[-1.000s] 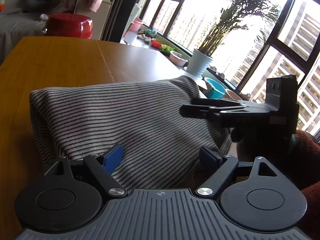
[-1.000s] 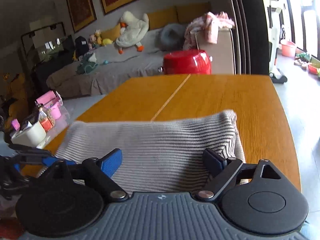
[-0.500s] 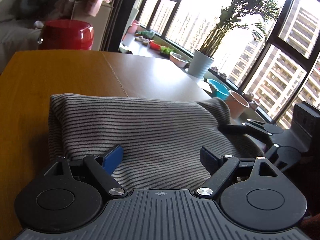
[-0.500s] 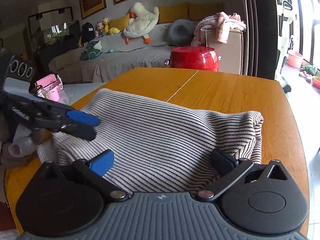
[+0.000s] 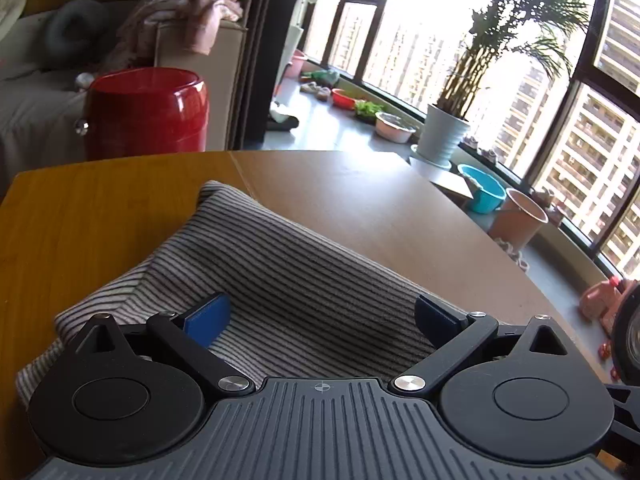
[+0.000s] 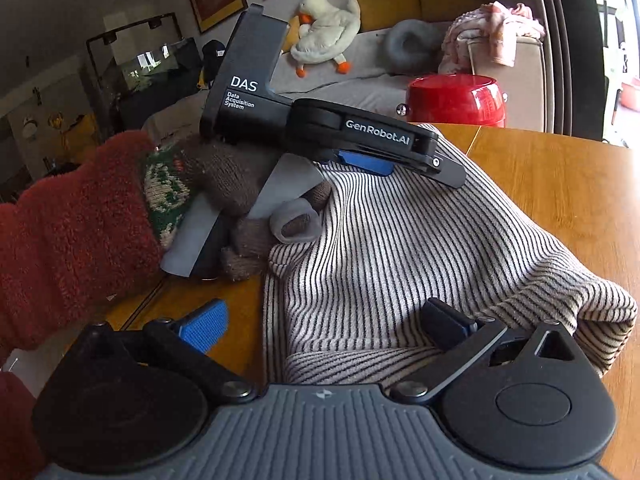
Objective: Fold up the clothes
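A grey-and-white striped garment [image 5: 304, 264] lies folded and bunched on the wooden table [image 5: 100, 208]. My left gripper [image 5: 322, 316] hovers low over its near part. Its jaws are opening, the blue pads [image 5: 208, 318] stand wide apart, and cloth lies below them unpinched. In the right wrist view the garment [image 6: 400, 248] fills the middle. My right gripper [image 6: 326, 324] is open over its near edge, with the left pad over bare table [image 6: 560, 184]. The left gripper [image 6: 400, 164] reaches over the garment's far side, held by a gloved hand [image 6: 232, 176] in a red sleeve.
A red round container [image 5: 148, 112] stands past the table's far edge, before a sofa. Potted plants and bowls [image 5: 484, 194] line the window sill to the right. The table's curved edge [image 5: 500, 256] runs close on the right.
The left gripper has swung across the garment toward the right gripper, and the cloth now lies narrower and more bunched. Both grippers' pads stand wider apart than before.
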